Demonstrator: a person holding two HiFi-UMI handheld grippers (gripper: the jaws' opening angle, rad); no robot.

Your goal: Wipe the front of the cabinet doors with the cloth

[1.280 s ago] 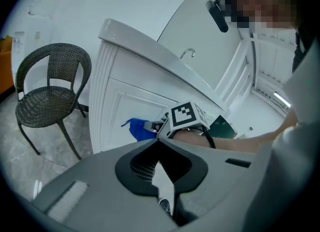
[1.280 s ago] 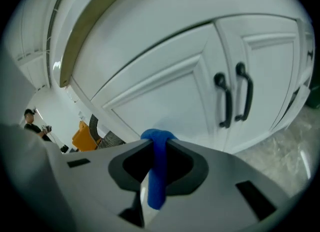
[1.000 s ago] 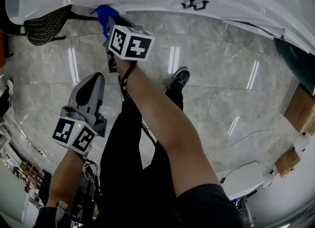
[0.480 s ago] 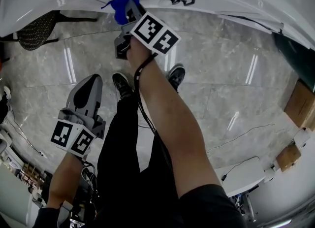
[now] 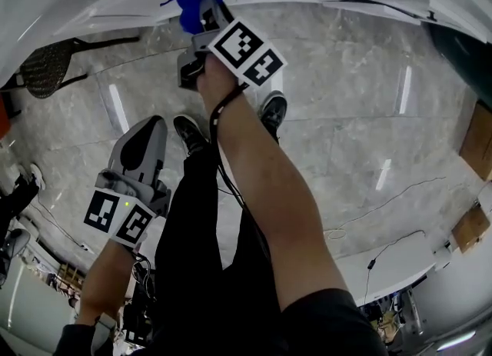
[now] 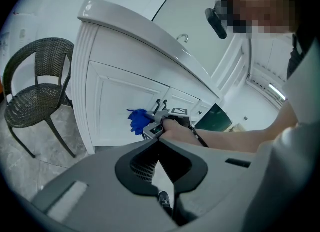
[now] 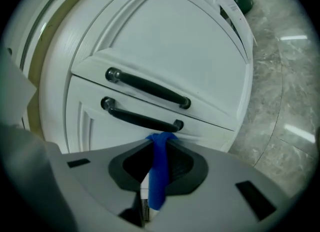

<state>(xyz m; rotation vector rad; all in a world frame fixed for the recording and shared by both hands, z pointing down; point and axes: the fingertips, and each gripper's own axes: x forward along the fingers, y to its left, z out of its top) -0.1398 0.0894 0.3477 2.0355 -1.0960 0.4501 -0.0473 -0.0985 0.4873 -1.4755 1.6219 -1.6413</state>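
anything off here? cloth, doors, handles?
Nothing stands out. The blue cloth is pinched in the right gripper, its tip at the cabinet doors by the nearer of the two black handles. Doors look shut, handles parallel. The left gripper is held back, jaws together, empty.

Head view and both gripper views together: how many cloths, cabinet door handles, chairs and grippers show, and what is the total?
Blue cloth: 1
Black door handles: 2
Wicker chair: 1
Grippers, left gripper and right gripper: 2
Total: 6
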